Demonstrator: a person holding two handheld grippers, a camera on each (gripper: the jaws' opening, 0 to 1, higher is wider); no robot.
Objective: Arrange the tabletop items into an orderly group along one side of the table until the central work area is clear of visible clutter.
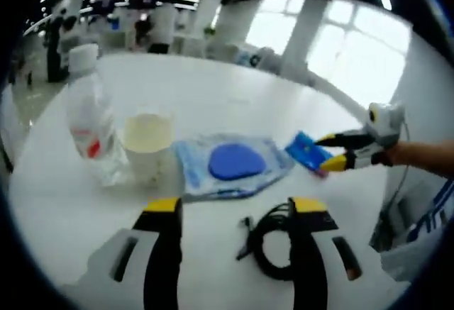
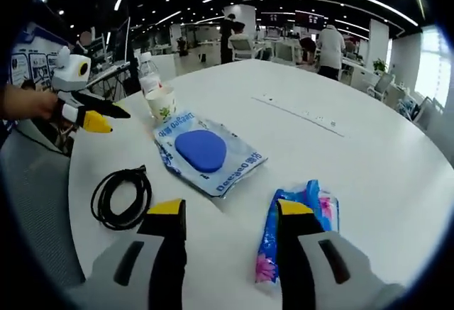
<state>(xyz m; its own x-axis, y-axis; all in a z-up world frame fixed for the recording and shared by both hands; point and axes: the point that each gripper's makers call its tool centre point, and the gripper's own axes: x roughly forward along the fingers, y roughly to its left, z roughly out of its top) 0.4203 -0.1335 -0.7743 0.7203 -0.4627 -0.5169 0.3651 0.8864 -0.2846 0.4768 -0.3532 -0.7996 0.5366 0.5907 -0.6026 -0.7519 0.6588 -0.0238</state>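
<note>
Both wide open and holding nothing: left hand-held gripper (image 1: 234,214) over the black cable (image 1: 273,242), right hand-held gripper (image 2: 230,214) (astride the blue packet (image 2: 294,228)) near the surface (image 2: 369,161) edge

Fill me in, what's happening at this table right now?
A person holds a gripper in each hand over a white table. The right gripper is open beside a blue tissue pack, gripping nothing. The left gripper is open near a coiled black cable. A water bottle, paper cup and blue pouch sit grouped together. Tidying looks unfinished.
</note>
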